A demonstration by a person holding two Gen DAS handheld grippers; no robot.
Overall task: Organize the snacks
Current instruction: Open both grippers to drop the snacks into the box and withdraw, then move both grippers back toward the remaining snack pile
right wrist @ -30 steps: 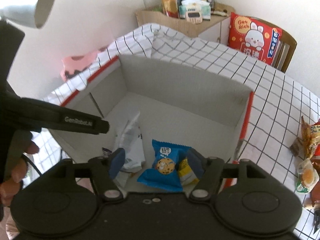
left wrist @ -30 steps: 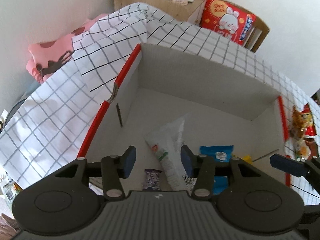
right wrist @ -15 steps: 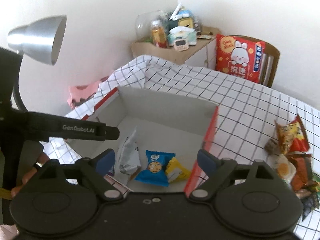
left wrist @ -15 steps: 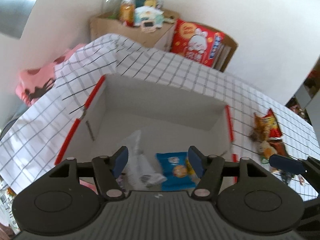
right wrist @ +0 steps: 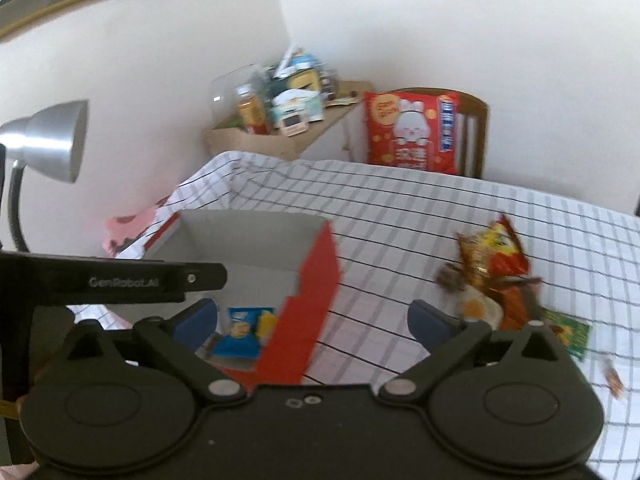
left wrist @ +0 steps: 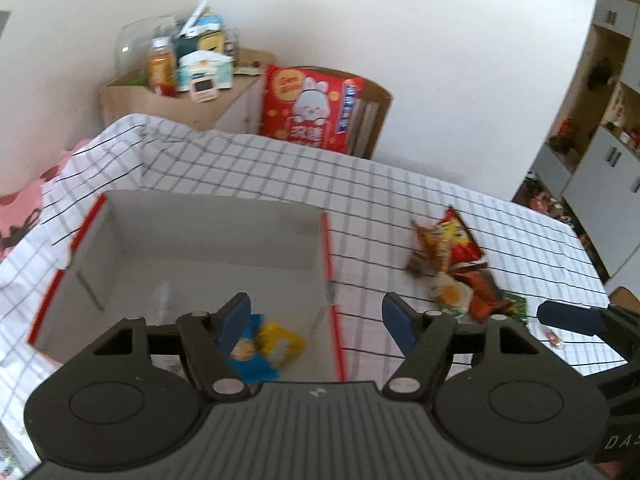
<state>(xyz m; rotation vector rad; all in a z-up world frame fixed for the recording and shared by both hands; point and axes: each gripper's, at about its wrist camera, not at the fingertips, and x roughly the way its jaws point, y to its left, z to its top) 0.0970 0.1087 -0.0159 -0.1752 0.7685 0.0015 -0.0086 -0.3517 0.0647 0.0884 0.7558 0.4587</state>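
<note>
Left wrist view shows the left gripper (left wrist: pixel 316 316) with its jaws apart and nothing between them; they have just been opening, and the same holds for the right gripper (right wrist: pixel 314 320), whose jaws stand very wide and empty. Both hang above the near right corner of the cardboard box (left wrist: pixel 208 232), over its red edge (right wrist: pixel 316 280). Down inside the box lie a blue cookie packet (left wrist: pixel 248 354), a yellow packet (left wrist: pixel 282 342) touching it, and a pale bag (left wrist: pixel 162 300), blurred and hard to read. Out on the checked tablecloth (left wrist: pixel 400 184), well apart from the box, sits the heap of loose snacks (left wrist: pixel 448 264), with an egg-printed packet (right wrist: pixel 476 306) and a green packet (right wrist: pixel 568 334) among them and a small sweet (right wrist: pixel 612 376) off on its own. The likely trouble lies in that heap: the wrappers overlap, so jaws closing there may pinch two at once or slide off slick foil and scatter the rest. The two grippers hang near each other, so both going for the heap may collide. The tablecloth is loose and could be caught and dragged. A low carry back could snag the box's red edge.
</note>
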